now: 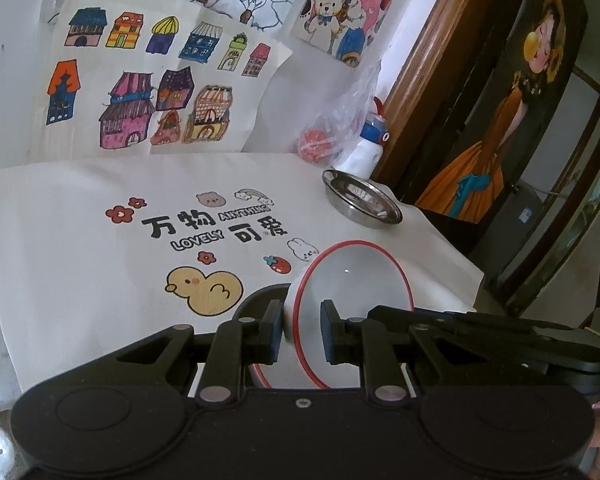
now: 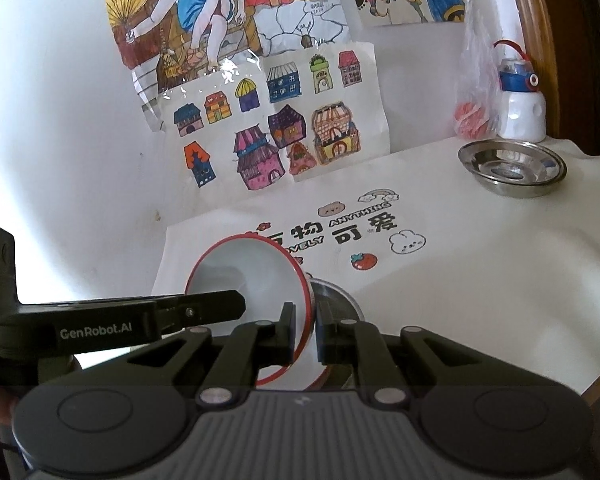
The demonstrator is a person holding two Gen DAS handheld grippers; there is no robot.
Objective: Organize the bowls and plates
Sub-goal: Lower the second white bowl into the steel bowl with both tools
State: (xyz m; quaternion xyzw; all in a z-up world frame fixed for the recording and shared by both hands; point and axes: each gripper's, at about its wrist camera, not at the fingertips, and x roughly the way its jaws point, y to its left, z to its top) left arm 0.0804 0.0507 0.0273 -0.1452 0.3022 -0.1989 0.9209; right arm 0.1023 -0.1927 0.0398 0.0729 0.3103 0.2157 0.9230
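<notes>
Cartoon-printed cloth [image 1: 80, 240] carries a steel plate [image 1: 362, 202] at upper right, well apart from the red-rimmed white bowl [image 1: 356, 280] clamped between left gripper [image 1: 300, 326] and right gripper [image 2: 305, 330], both closed on opposite rims at lower centre.

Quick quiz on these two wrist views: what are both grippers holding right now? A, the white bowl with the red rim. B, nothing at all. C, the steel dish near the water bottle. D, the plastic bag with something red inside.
A: the left gripper and the right gripper both pinch the rim of the white red-rimmed bowl, while the steel dish sits untouched near the table's far corner.
</notes>
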